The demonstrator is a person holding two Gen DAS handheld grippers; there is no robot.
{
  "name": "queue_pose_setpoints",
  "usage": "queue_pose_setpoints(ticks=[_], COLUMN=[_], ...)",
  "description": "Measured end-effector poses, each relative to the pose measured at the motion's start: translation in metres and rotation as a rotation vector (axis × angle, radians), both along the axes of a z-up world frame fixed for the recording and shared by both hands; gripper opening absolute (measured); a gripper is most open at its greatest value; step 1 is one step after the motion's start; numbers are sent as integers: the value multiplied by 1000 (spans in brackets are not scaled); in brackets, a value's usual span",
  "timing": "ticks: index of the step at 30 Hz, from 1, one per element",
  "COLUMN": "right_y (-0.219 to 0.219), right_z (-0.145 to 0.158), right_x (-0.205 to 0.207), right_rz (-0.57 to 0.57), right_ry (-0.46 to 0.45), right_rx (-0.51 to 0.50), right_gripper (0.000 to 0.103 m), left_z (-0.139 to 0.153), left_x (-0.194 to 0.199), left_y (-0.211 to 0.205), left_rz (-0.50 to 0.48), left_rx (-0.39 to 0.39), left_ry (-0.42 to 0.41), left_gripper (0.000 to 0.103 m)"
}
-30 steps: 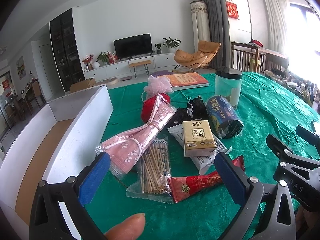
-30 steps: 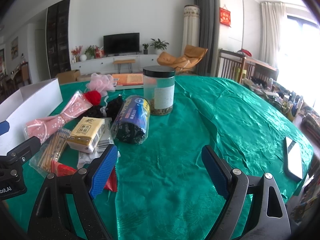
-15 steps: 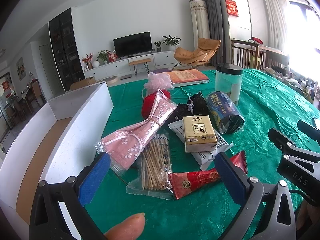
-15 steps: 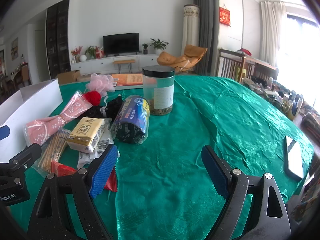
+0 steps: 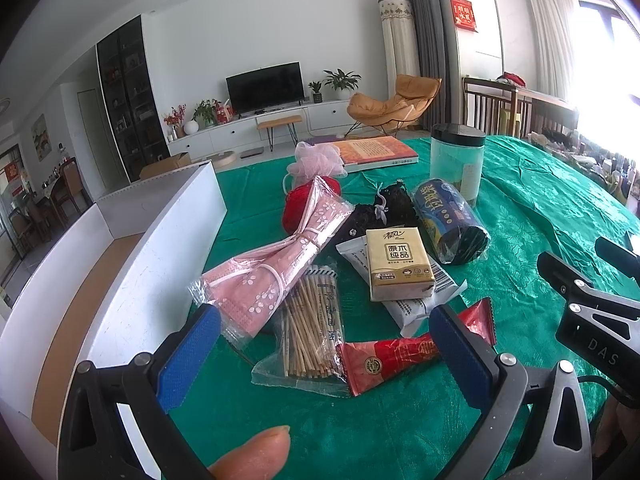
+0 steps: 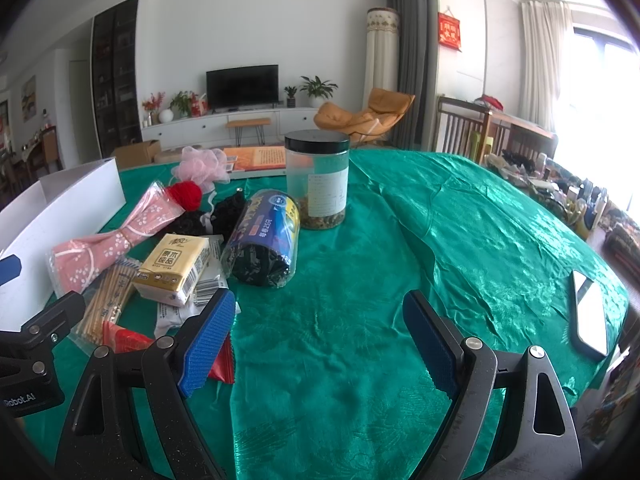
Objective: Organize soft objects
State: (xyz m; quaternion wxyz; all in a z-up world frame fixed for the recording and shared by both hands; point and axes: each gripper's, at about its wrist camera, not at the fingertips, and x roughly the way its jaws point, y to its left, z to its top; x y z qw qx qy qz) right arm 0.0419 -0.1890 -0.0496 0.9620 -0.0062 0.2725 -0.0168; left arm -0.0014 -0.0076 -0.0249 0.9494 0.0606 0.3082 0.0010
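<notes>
On the green satin tablecloth (image 6: 400, 260), a heap of small goods lies just beside a white open box (image 5: 132, 264), whose near end is cut off by the frame. A pink flowered mask pack (image 5: 272, 268) in crinkly clear film leans over a red yarn ball (image 5: 296, 204), mostly hidden behind it. Under its low end sits a clear bag of wooden sticks (image 5: 312, 332), touching a glossy red sachet (image 5: 400, 356). A yellow tissue pack (image 5: 398, 264) rests on a grey-white pouch (image 5: 412, 304), largely covered. Black lacy fabric (image 5: 376, 212) is hard to make out. A blue cylindrical roll (image 5: 448, 220) lies on its side before an upright black-lidded plastic jar (image 6: 318, 180).

The left gripper (image 5: 324, 350) hovers with blue ribbed pads spread wide, holding nothing; the right gripper (image 6: 316, 336) is likewise parted and empty over bare cloth.
</notes>
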Motion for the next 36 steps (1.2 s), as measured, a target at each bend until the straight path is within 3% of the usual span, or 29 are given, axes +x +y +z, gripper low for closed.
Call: queue_pose_setpoints(ticks=[36], right_y=[-1], right_z=[2], right_x=[-1], right_rz=[1], right_ry=[4], right_rx=[2], right_gripper=[88], left_z=[-5], left_x=[-1], left_y=[5], left_rz=[6], left_rx=[7], left_ry=[18], left_gripper=[103])
